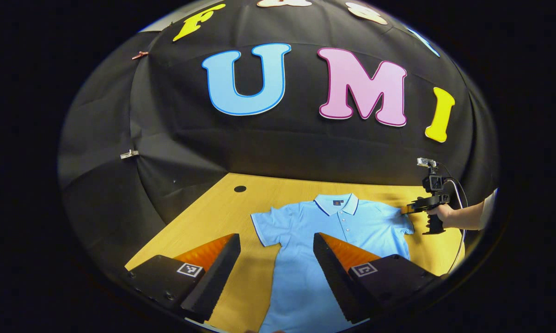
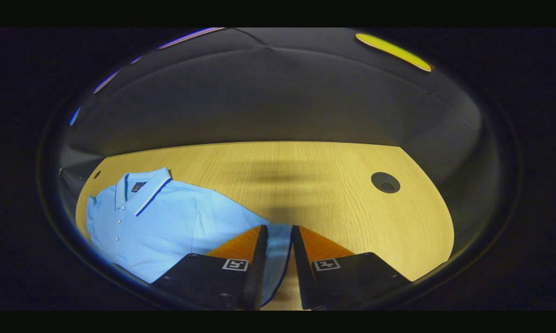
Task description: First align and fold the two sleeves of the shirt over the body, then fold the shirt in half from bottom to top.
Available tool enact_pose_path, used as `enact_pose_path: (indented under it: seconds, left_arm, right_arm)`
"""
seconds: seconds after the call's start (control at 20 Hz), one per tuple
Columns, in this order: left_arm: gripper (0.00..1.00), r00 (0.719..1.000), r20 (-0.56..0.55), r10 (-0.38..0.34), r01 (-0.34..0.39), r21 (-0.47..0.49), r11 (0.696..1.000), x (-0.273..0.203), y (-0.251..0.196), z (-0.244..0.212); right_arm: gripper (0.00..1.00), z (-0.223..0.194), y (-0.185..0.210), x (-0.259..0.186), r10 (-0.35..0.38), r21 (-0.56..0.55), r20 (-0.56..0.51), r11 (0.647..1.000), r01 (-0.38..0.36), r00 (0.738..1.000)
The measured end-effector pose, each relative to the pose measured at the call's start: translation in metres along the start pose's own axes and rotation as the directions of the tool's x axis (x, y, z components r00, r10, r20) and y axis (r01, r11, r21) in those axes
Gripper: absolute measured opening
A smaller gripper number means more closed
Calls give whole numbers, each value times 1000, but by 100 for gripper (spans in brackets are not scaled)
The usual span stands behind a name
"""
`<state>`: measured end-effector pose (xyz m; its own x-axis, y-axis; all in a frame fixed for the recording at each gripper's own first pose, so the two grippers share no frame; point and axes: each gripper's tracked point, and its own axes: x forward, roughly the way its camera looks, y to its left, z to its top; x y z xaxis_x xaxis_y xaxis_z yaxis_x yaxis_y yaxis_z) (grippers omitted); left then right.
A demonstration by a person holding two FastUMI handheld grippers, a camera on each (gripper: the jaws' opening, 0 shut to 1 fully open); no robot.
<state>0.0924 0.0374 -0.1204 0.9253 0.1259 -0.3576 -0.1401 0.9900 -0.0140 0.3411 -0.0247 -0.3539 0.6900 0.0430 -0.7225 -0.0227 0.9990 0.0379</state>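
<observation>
I see my right gripper point(image 2: 278, 240) nearly closed around the shirt's point(image 2: 167, 222) sleeve edge — left gripper point(image 1: 276, 245) gapes wide above the shirt, holding nothing.

Left gripper point(image 1: 275, 240): two wedge-shaped fingers, ridged inner faces, each on blocky black housing w/ small square black-and-white marker tag on top; screw holes on left housing. Right gripper point(image 2: 278, 233): same build, wedge fingers, black housings, square marker tag on each. In left gripper view, right gripper point(image 1: 405, 210) seen farther off: black pistol-style handle, small camera unit on top, thin cable looping behind. Hand point(image 1: 440, 212) w/ bare forearm; pale short sleeve edge at frame rim.
</observation>
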Motion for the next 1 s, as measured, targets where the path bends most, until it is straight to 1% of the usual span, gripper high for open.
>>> enact_pose_path:
  seconds: [0.2, 0.25, 0.3, 0.35, 0.4, 0.45, 0.5, 0.55, 0.6, 0.65, 0.7, 0.85, 1.0]
  left_arm:
    - [100, 1000, -7, 6, -6, -8, 1000, 1, 4, -7]
    - [100, 1000, -8, 7, -8, -13, 1000, 2, 6, -7]
    - [100, 1000, -11, 9, -9, -19, 1000, 2, 7, -9]
    - [100, 1000, -13, 11, -12, -25, 1000, 1, 9, -10]
    - [100, 1000, -13, 14, -14, -29, 999, 2, 11, -11]
    - [100, 1000, -12, 16, -17, -32, 999, 0, 13, -11]
    - [100, 1000, -9, 18, -18, -35, 999, -1, 15, -12]
    - [100, 1000, -4, 19, -19, -37, 999, -3, 17, -11]
    - [100, 1000, 0, 20, -20, -38, 999, -4, 19, -11]
    - [100, 1000, 3, 22, -22, -39, 999, -6, 22, -11]
    - [100, 1000, 4, 24, -24, -41, 999, -9, 25, -13]
    - [100, 999, 10, 35, -34, -50, 998, -15, 35, -13]
    - [100, 998, 30, 53, -51, -55, 997, -24, 48, -11]
  right_arm:
    - [19, 2, 2, 0, -25, 41, -16, 999, 25, 1000]
    - [6, 3, 2, -2, -28, 45, -15, 999, 29, 1000]
    - [1, 3, 2, -1, -33, 52, -21, 998, 34, 999]
    - [7, 7, 5, -8, -33, 56, -18, 998, 34, 999]
    - [1, 15, 9, -11, -31, 59, 3, 998, 31, 1000]
    - [7, 28, 14, -16, -29, 53, 36, 998, 27, 999]
    - [6, 36, 20, -24, -30, 38, 59, 999, 28, 998]
    - [0, 45, 28, -31, -25, 21, 73, 999, 24, 997]
    - [6, 52, 41, -38, -13, 4, 85, 1000, 13, 996]
    - [0, 59, 55, -43, -3, -18, 98, 1000, 5, 995]
    - [6, 66, 70, -50, 10, -44, 113, 999, -5, 994]
    - [6, 77, 127, -63, 57, -122, 136, 992, -41, 989]
    - [6, 69, 199, -73, 126, -155, 125, 982, -106, 984]
